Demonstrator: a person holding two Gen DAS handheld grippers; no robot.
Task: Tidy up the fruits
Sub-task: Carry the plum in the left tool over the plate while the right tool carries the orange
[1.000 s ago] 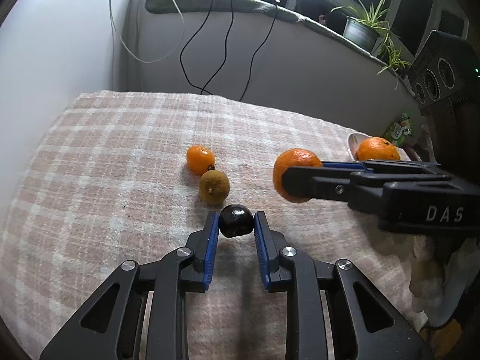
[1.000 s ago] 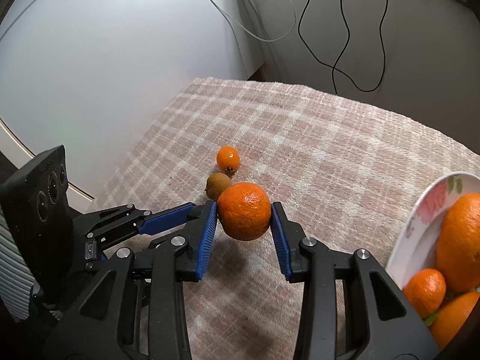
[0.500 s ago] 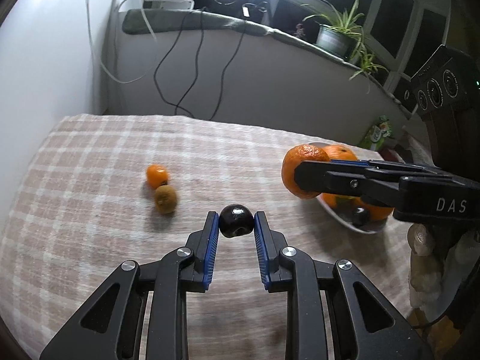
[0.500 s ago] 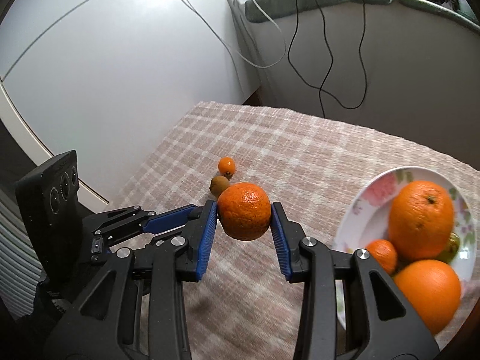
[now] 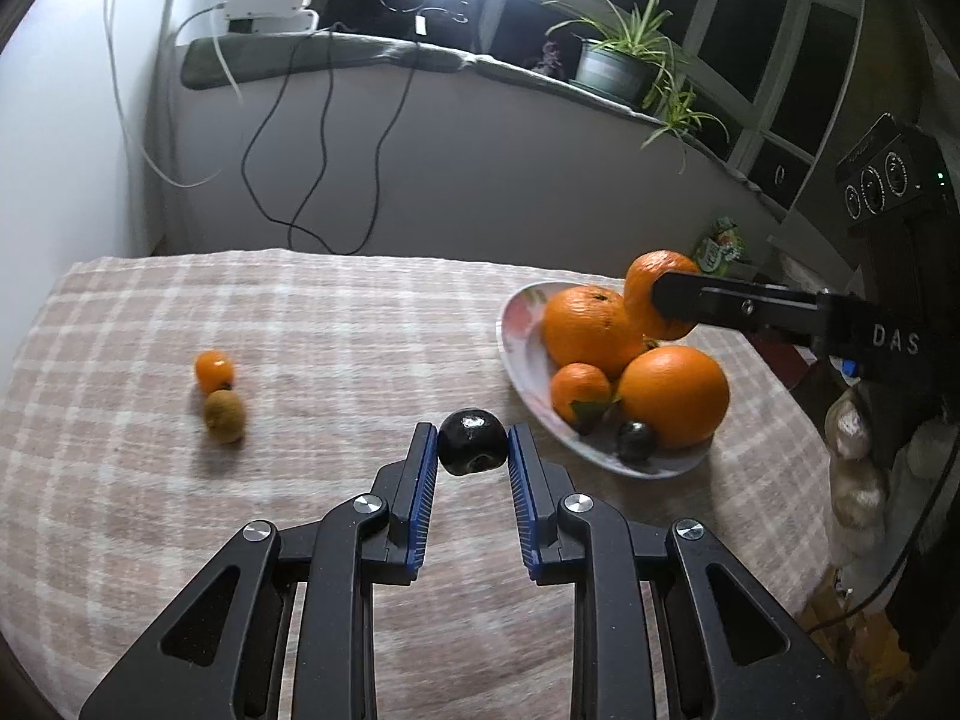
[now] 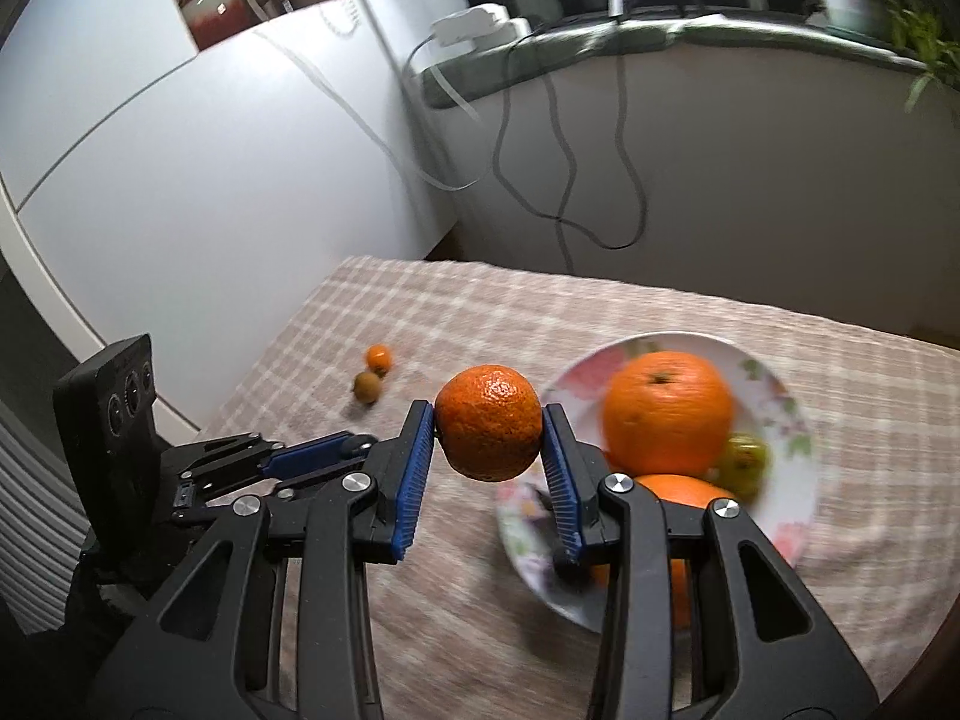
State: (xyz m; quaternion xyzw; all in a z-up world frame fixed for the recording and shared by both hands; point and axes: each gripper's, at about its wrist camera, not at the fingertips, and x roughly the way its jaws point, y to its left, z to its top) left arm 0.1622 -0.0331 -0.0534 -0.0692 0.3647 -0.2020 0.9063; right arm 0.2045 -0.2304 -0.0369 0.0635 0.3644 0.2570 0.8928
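Orange kumquat [image 5: 213,370] and kiwi [image 5: 224,416] waiting on checked surface [image 5: 336,324]; left gripper [image 5: 472,451] clamping dark plum [image 5: 471,441], right gripper [image 6: 487,431] clamping mandarin [image 6: 487,422]; lowering both gently over plate [image 5: 521,333], avoiding piled oranges [image 5: 591,323].

In the right wrist view the plate [image 6: 774,546] and its oranges [image 6: 666,414] are smeared by motion blur, and the right gripper's fingers [image 6: 561,480] hide the plate's near side. The small greenish fruit [image 6: 744,459] there is too blurred to identify.
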